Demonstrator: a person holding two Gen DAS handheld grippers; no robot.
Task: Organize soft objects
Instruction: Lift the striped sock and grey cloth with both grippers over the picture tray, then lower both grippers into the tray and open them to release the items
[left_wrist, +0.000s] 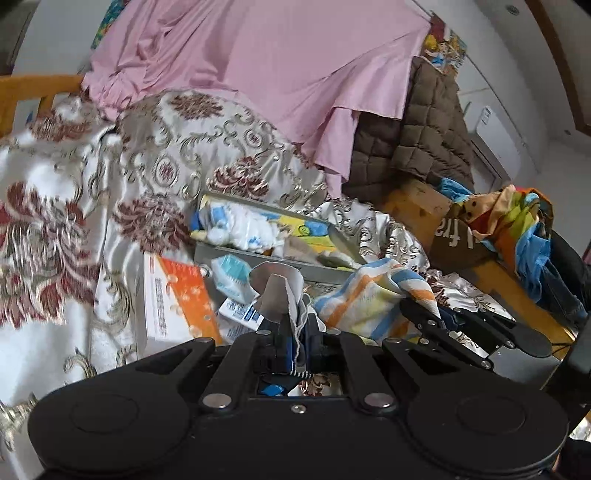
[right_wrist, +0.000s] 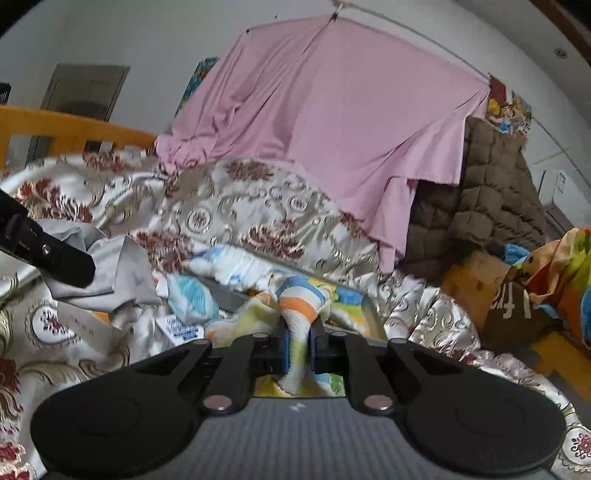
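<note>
My left gripper (left_wrist: 295, 332) is shut on a grey-white cloth (left_wrist: 277, 291), which stands up between the jaws; it also shows in the right wrist view (right_wrist: 114, 273), hanging from the left gripper's finger (right_wrist: 55, 258). My right gripper (right_wrist: 297, 343) is shut on a striped towel (right_wrist: 299, 306) in orange, blue, yellow and white. The towel also shows in the left wrist view (left_wrist: 369, 295), with the right gripper (left_wrist: 424, 314) on its right edge. Both are held over a bed with a floral satin cover (left_wrist: 74, 221).
A grey tray (left_wrist: 273, 258) with white and blue soft items lies ahead. An orange-white box (left_wrist: 173, 295) and small packets lie left. A pink sheet (left_wrist: 277, 66) hangs behind, a brown quilted coat (left_wrist: 417, 140) to the right, and colourful clothes (left_wrist: 517, 221) on a wooden frame.
</note>
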